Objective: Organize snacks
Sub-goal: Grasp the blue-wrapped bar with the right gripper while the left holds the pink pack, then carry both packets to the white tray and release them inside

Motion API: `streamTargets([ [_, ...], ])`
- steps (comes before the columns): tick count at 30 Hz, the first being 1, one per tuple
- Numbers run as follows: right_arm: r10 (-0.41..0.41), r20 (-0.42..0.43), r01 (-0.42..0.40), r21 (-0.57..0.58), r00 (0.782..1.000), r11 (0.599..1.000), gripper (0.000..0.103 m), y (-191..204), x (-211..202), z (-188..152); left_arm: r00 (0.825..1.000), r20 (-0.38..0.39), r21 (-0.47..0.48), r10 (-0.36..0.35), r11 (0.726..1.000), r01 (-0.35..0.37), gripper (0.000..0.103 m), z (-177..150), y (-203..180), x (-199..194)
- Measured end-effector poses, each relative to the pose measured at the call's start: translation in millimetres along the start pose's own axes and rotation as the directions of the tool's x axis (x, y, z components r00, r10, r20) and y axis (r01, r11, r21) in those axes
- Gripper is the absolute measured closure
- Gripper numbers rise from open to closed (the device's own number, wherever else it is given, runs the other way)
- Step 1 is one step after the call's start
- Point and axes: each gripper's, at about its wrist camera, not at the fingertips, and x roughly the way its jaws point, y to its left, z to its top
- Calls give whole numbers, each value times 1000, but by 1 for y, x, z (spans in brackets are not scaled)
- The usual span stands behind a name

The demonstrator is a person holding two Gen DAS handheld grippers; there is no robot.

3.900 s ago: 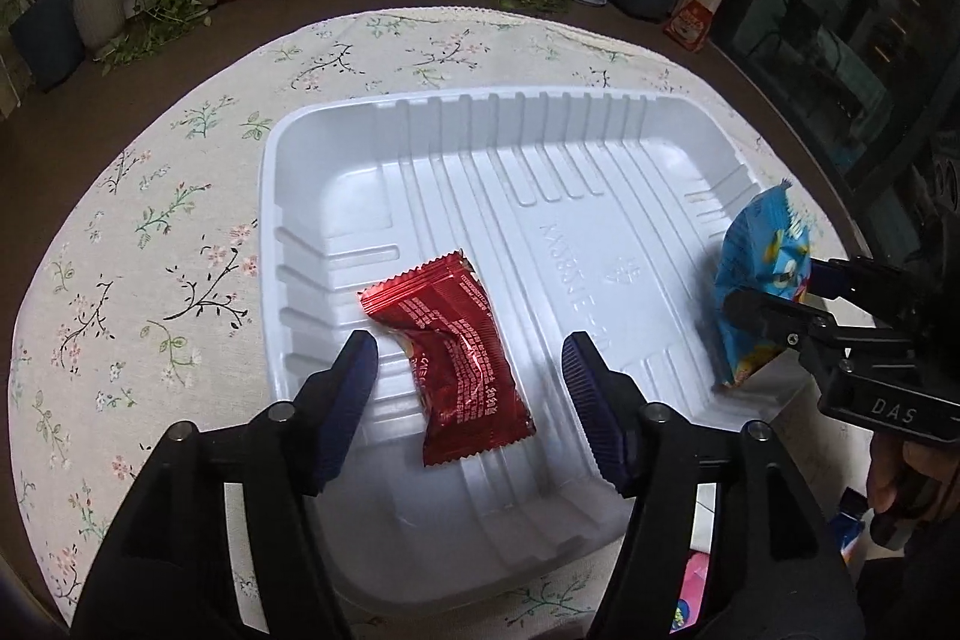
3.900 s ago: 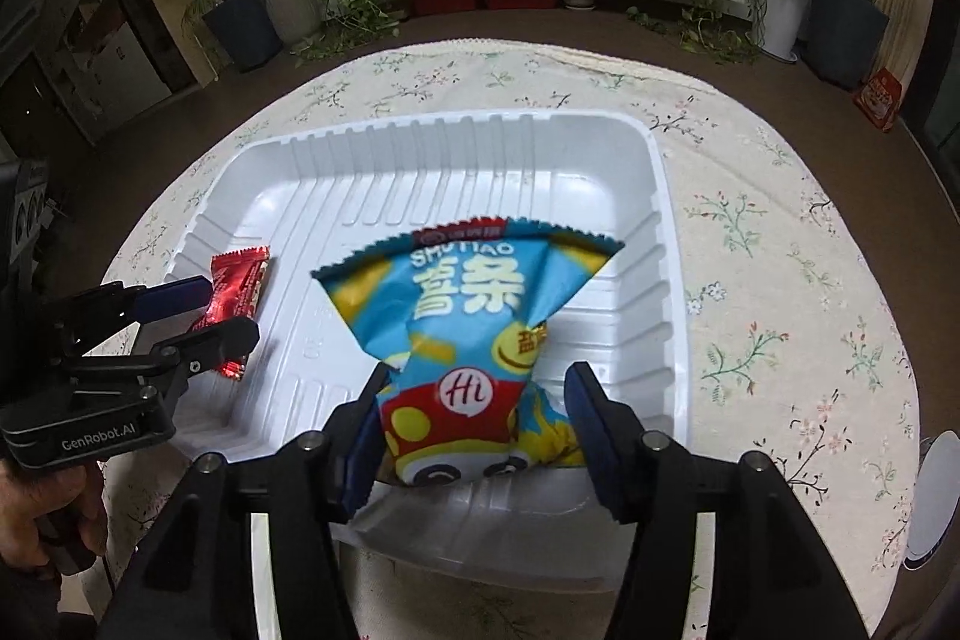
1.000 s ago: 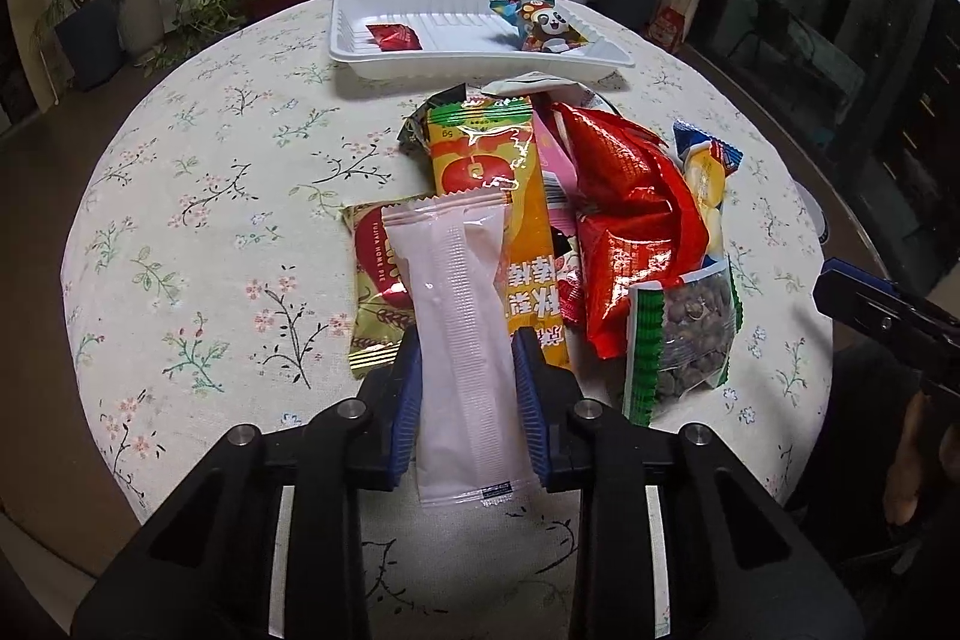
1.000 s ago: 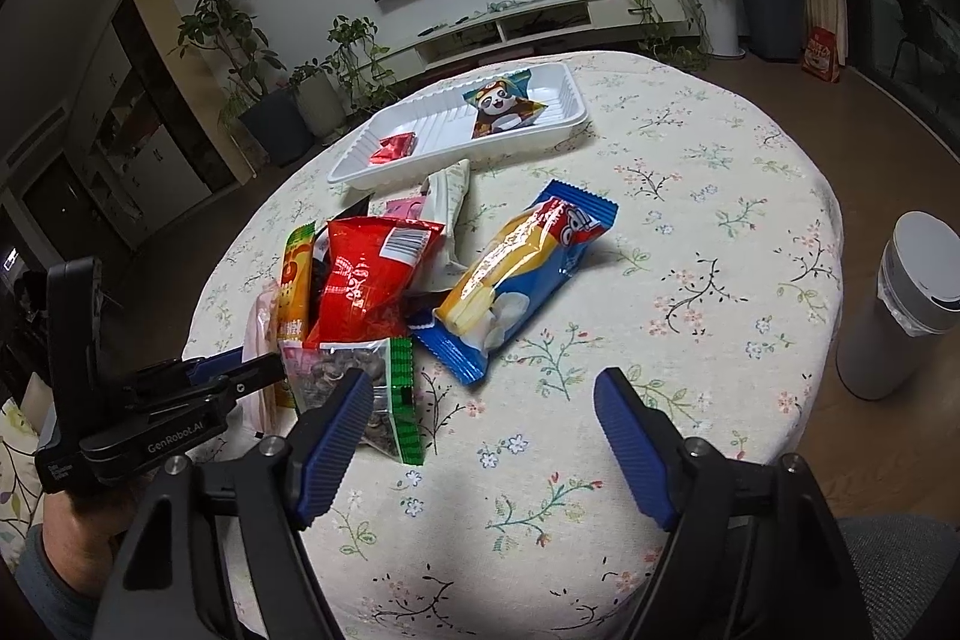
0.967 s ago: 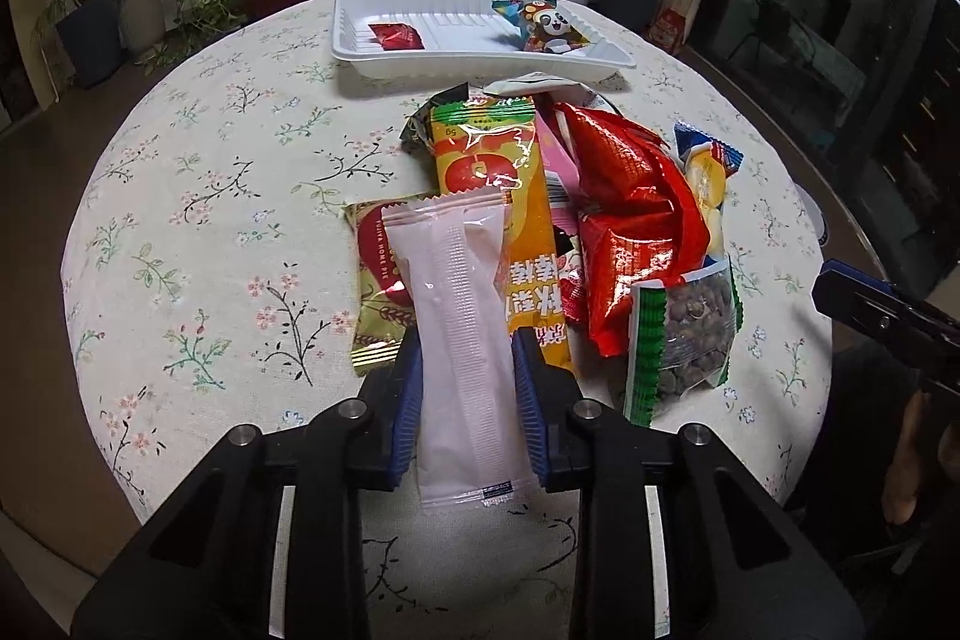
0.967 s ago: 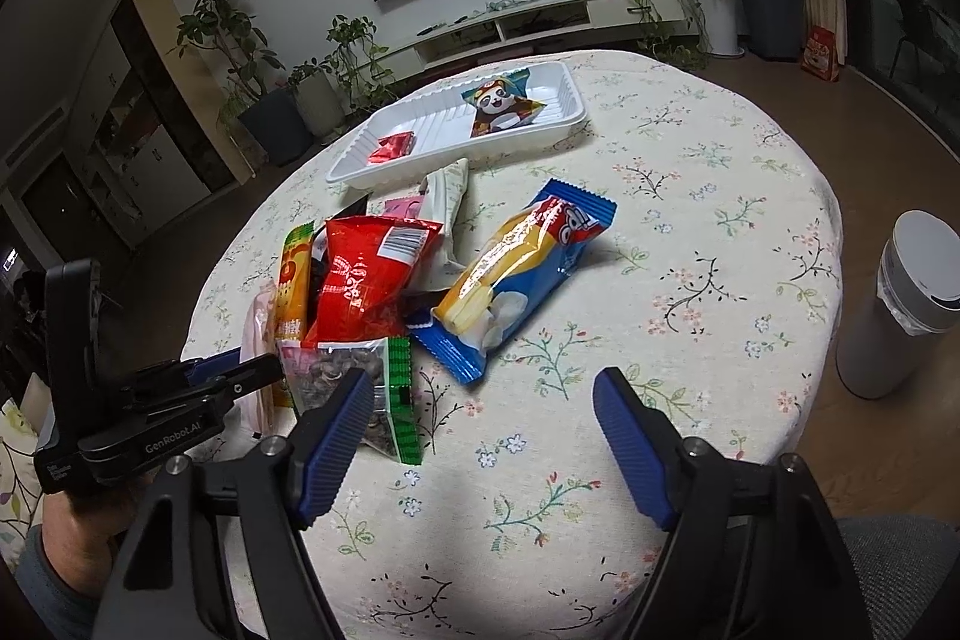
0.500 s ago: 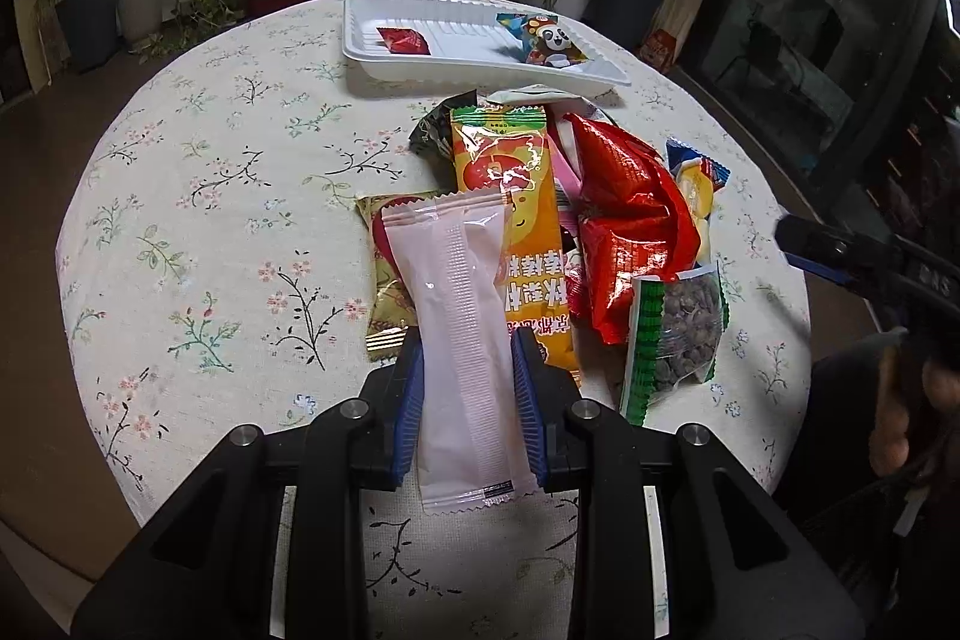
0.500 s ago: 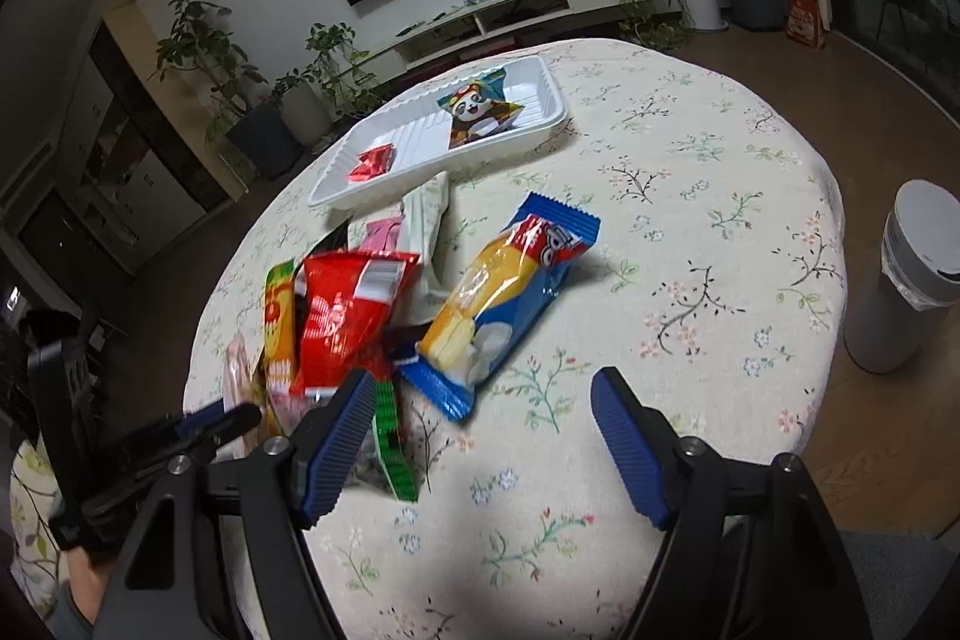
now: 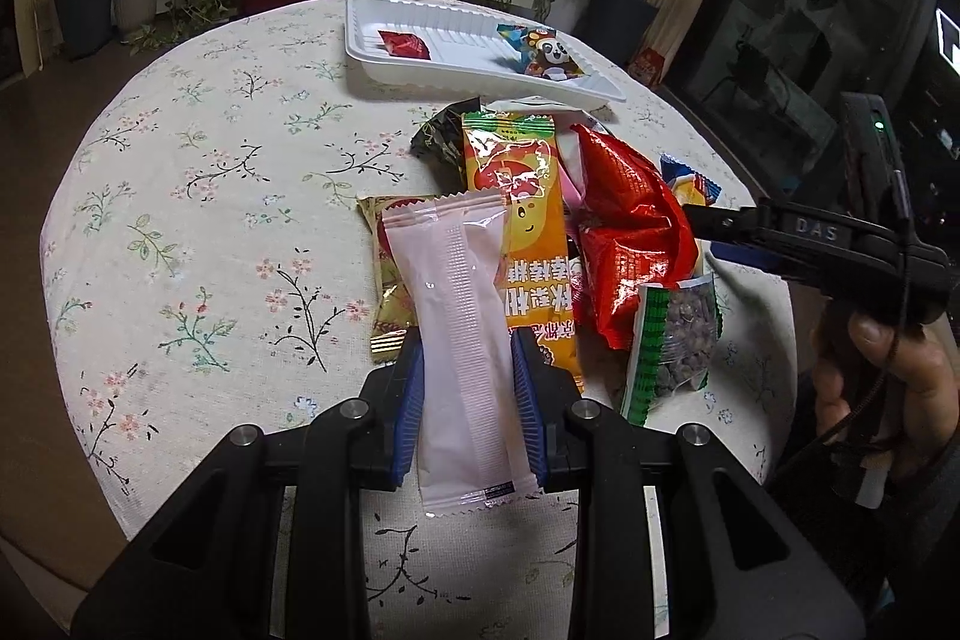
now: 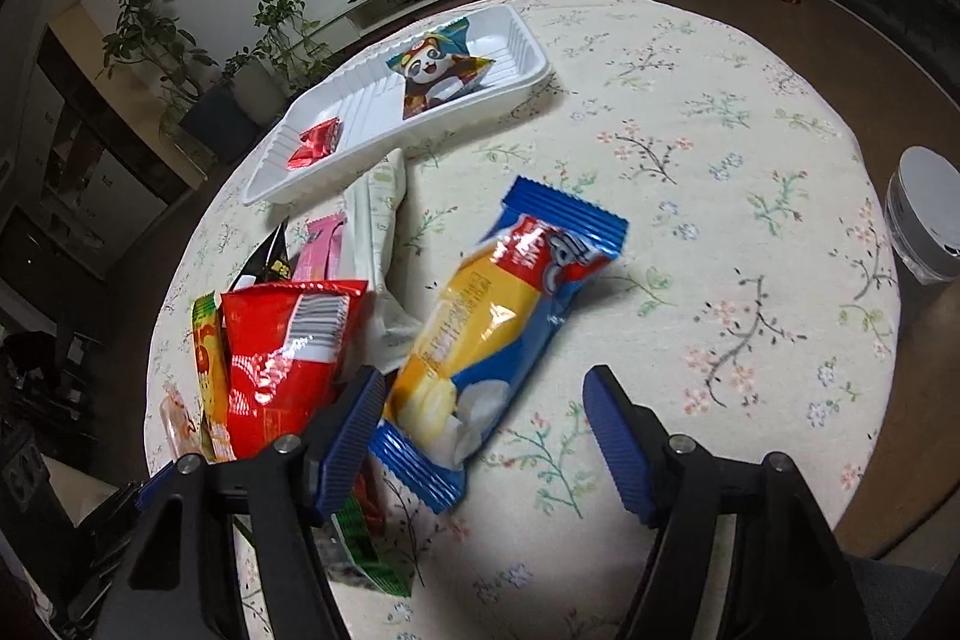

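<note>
My left gripper (image 9: 465, 343) is shut on a long pale pink packet (image 9: 462, 316), held above the near end of a snack pile. The pile holds an orange packet (image 9: 528, 220), a red bag (image 9: 624, 232) and a green-edged nut packet (image 9: 678, 334). My right gripper (image 10: 483, 388) hangs over the blue and yellow packet (image 10: 492, 322). Its jaws are closing, with the packet's near end between them and the pads not pressing on it. The white tray (image 9: 480, 76) (image 10: 360, 160) at the far side holds a small red packet (image 10: 315, 142) and a panda packet (image 10: 435, 70).
The round table has a floral cloth (image 9: 198, 196). A white bin (image 10: 927, 214) stands on the floor past the table's right edge. A person's hand (image 9: 870, 370) holds the right gripper's handle (image 9: 804, 235) at the right of the pile. Potted plants and a TV shelf stand behind.
Both grippers have left the tray, where the panda packet now lies. In the last second the right gripper moved in over the blue and yellow packet and its jaws narrowed. The left keeps the pink packet.
</note>
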Motion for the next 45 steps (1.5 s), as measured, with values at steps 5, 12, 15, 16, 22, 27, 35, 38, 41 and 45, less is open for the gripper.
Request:
streamTargets([
  [5, -34, 2, 34, -17, 999, 999, 38, -1, 14, 5, 1000, -2, -8, -7, 1000, 7, 77, -1, 1, 1],
  [12, -29, -5, 29, -61, 1000, 998, 57, 3, 16, 5, 1000, -4, -3, -7, 1000, 7, 77, -1, -1, 3],
  [15, -23, 1, 23, -85, 1000, 996, 63, 6, 14, 3, 1000, -4, -2, -6, 1000, 6, 77, -1, -1, 3],
  [16, -18, 2, 18, -87, 1000, 996, 66, 6, 13, 2, 1000, -4, -2, -6, 1000, 6, 77, -1, 0, 3],
  [22, -9, 20, 11, -76, 1000, 997, 70, 0, 6, -1, 1000, -2, -3, -4, 1000, 4, 77, -1, 1, 4],
  [27, 2, 48, 1, -56, 999, 998, 71, -6, -7, 0, 1000, 2, -8, -7, 1000, 7, 77, -1, 2, 3],
  [35, 13, 83, -11, -33, 996, 999, 71, -19, -35, -4, 1000, 14, -30, -23, 999, 24, 77, -3, 5, -3],
  [38, 21, 87, -18, -36, 996, 999, 71, -22, -46, -8, 999, 25, -44, -35, 998, 36, 77, -1, 6, -6],
  [41, 29, 94, -26, -33, 995, 999, 71, -26, -56, -11, 998, 36, -57, -50, 997, 52, 77, 2, 6, -12],
  [45, 43, 119, -42, -8, 992, 999, 71, -35, -70, -8, 996, 67, -71, -64, 995, 69, 77, 13, 8, -26],
])
